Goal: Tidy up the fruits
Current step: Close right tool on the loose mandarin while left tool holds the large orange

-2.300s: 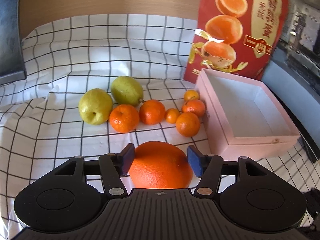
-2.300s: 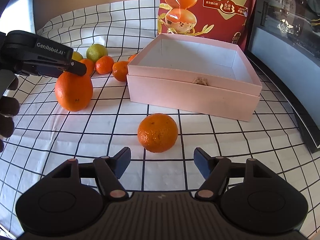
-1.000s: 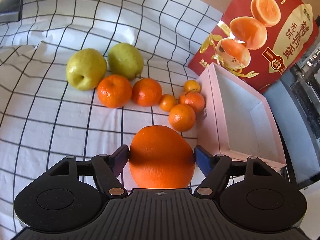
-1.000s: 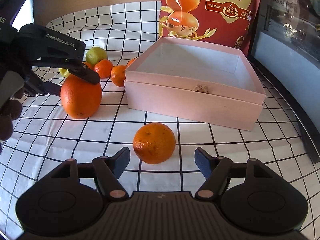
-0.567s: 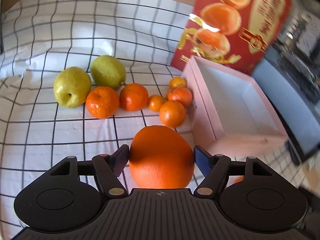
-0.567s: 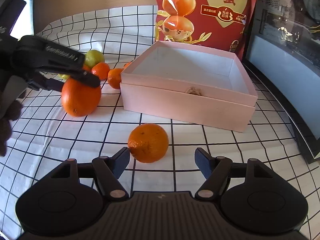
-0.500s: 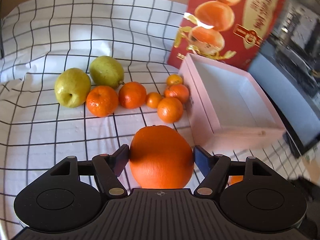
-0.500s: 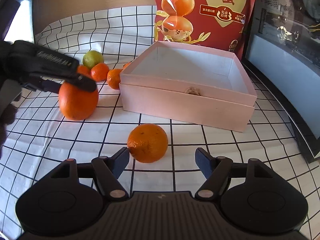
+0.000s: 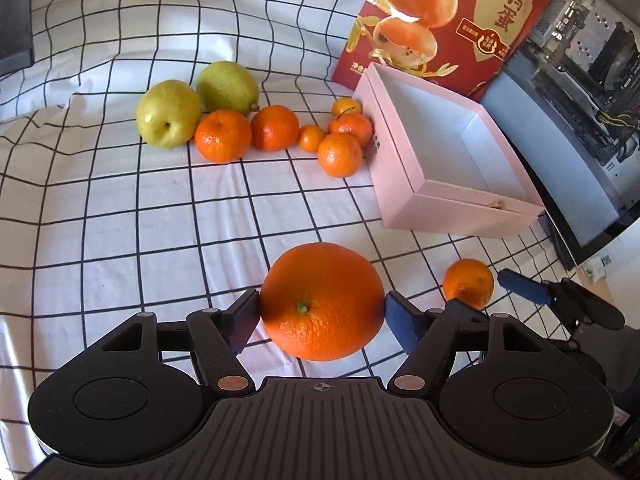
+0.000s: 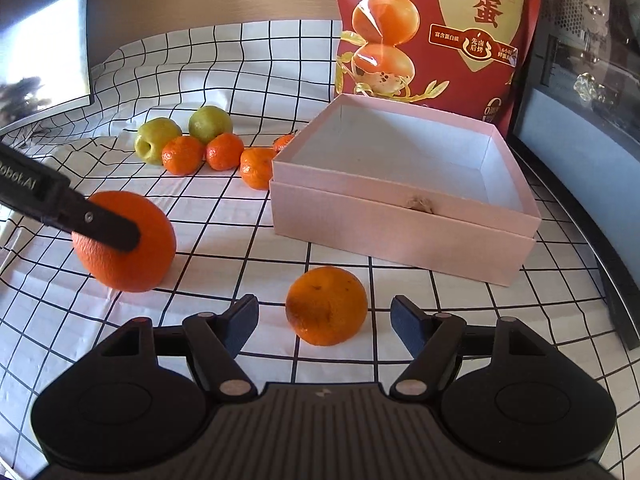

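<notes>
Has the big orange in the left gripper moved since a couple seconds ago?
Yes. In the right wrist view the big orange now sits lower and farther from the pink box, clear of the fruit cluster.

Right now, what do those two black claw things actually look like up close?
Both look alike. The left gripper and right gripper are matte black plastic, with a ribbed body, two round discs at the sides, and angled linkage arms with small metal rivets. The jaws end in dark blue pads. White lettering, partly cut off, runs along the left gripper's side in the right wrist view. No cables or sleeves show.
</notes>
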### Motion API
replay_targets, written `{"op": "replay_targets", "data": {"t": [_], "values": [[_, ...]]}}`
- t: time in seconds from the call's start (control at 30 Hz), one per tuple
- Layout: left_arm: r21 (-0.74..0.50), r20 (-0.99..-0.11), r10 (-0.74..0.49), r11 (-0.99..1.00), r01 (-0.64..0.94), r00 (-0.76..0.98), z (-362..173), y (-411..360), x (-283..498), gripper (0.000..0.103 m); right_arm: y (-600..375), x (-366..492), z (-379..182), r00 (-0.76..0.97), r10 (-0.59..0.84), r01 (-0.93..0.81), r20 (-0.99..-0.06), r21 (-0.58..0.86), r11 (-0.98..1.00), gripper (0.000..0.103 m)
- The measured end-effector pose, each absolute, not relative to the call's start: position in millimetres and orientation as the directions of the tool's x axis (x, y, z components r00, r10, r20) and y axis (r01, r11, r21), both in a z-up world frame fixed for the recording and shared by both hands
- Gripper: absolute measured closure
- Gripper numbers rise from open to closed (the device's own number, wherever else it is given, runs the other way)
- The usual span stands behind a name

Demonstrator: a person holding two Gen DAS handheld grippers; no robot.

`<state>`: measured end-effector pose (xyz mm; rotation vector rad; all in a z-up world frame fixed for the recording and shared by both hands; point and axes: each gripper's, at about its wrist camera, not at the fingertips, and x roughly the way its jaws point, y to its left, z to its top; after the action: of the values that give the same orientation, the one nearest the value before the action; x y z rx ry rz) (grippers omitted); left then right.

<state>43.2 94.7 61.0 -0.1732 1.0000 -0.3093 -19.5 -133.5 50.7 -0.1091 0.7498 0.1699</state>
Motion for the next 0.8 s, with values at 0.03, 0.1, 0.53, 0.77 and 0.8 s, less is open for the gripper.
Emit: {"op": "replay_targets", "data": {"t": [0.03,0.1,0.53,0.77,0.8], "values": [[-0.278,-0.798,-0.329,0.944,0.176,0.505,61,94,43,0.029,-133,-19,51,0.72,0.116,-0.193,-0.685,-0.037,0.981,0.029],[-0.269,-0.799,-0.322,0.947,0.178,0.508,62,92,41,0.029,-134,-17,51,0.718,0.116,-0.19,-0.686,-0.033,0.981,0.029],[-0.23,-0.814,-0.308,0.949,0.214,0.492,63,86,30,0.029,-155,-16,53,0.727,0.077,-0.133,-0.682,-0.031,0.991,0.026],[-0.261,-0.8,-0.334,0.942,0.213,0.499,59,87,44,0.026,-142,-1,45,0.699,0.116,-0.168,-0.706,-0.005,0.986,0.026],[-0.264,-0.801,-0.338,0.94,0.216,0.495,57,86,47,0.026,-139,1,44,0.694,0.121,-0.176,-0.71,-0.005,0.984,0.026]]}}
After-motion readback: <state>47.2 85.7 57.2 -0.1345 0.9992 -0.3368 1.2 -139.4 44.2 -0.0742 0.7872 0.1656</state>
